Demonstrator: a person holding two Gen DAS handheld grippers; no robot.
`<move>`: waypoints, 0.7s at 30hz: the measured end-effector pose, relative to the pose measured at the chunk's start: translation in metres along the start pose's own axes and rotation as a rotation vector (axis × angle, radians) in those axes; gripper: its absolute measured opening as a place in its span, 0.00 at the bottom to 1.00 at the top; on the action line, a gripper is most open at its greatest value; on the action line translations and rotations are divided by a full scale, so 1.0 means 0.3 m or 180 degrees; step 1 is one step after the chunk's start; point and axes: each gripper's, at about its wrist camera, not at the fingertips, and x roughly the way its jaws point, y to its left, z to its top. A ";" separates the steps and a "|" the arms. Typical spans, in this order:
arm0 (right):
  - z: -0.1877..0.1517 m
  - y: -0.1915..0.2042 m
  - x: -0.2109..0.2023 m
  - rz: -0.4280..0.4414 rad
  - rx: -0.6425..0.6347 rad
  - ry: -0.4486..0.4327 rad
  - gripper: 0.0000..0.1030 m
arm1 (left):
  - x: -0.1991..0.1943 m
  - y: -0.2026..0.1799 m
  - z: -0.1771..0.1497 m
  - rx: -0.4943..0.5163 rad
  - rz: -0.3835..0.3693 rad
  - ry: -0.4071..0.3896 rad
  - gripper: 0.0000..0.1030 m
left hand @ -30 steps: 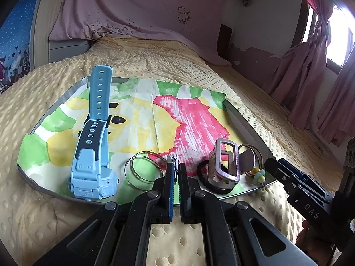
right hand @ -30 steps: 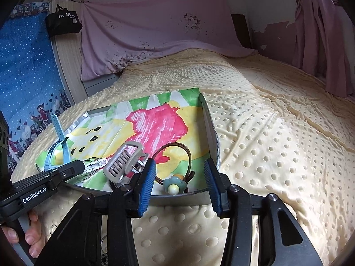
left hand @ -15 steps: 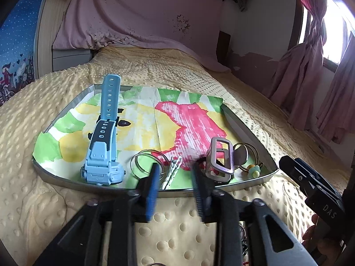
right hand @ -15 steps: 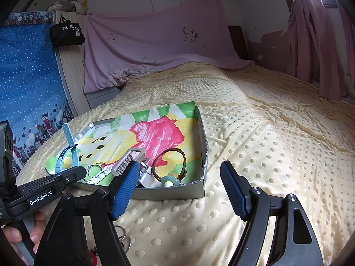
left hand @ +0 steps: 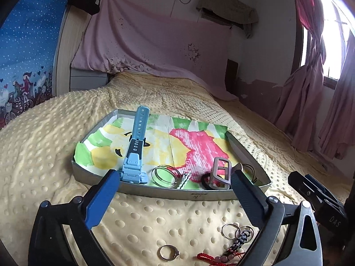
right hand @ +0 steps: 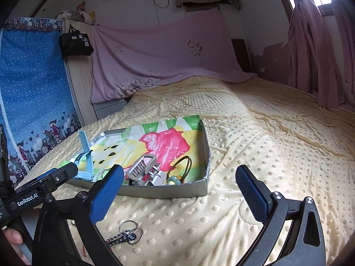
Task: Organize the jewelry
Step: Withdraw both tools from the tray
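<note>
A grey tray [left hand: 155, 190] lined with a painted paper lies on the bed. In it are a blue watch [left hand: 134, 155], thin wire hoops [left hand: 165, 176], a small chain [left hand: 185, 180], a grey hair claw [left hand: 219, 174] and brown hair ties [right hand: 182, 165]. On the blanket in front lie a ring [left hand: 168, 252], a keyring with a beaded strap [left hand: 239, 236] and a red cord [left hand: 213, 259]. My left gripper [left hand: 175, 197] is open and empty, in front of the tray. My right gripper [right hand: 179, 190] is open and empty, above the tray's near right corner [right hand: 205, 186].
The yellow dotted blanket [right hand: 266, 155] covers the bed. A pink sheet [left hand: 155, 48] hangs at the headboard. Pink curtains [left hand: 315, 102] hang at the right. A blue patterned cloth [right hand: 33, 93] and a black bag [right hand: 75, 42] hang at the left.
Both grippers have opened wide and drawn back from the tray. The left one had been shut at the small chain; the chain now lies in the tray.
</note>
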 end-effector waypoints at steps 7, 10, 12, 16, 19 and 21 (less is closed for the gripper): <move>0.001 0.030 -0.126 0.0077 -0.0091 -0.0207 0.99 | -0.144 -0.004 -0.022 0.0125 0.0093 -0.0222 1.00; -0.003 0.040 -0.179 0.0106 -0.0102 -0.0241 0.99 | -0.199 0.010 -0.033 0.0089 0.0136 -0.0257 1.00; -0.010 0.047 -0.214 0.0132 -0.0118 -0.0248 0.99 | -0.236 0.023 -0.039 0.0056 0.0161 -0.0275 1.00; -0.029 0.067 -0.275 0.0176 -0.0172 -0.0245 0.99 | -0.305 0.047 -0.056 0.0039 0.0204 -0.0298 1.00; -0.053 0.088 -0.316 0.0191 -0.0265 -0.0204 0.99 | -0.351 0.063 -0.072 0.0052 0.0237 -0.0284 1.00; -0.071 0.100 -0.339 0.0217 -0.0304 -0.0170 0.99 | -0.376 0.072 -0.084 0.0069 0.0265 -0.0270 1.00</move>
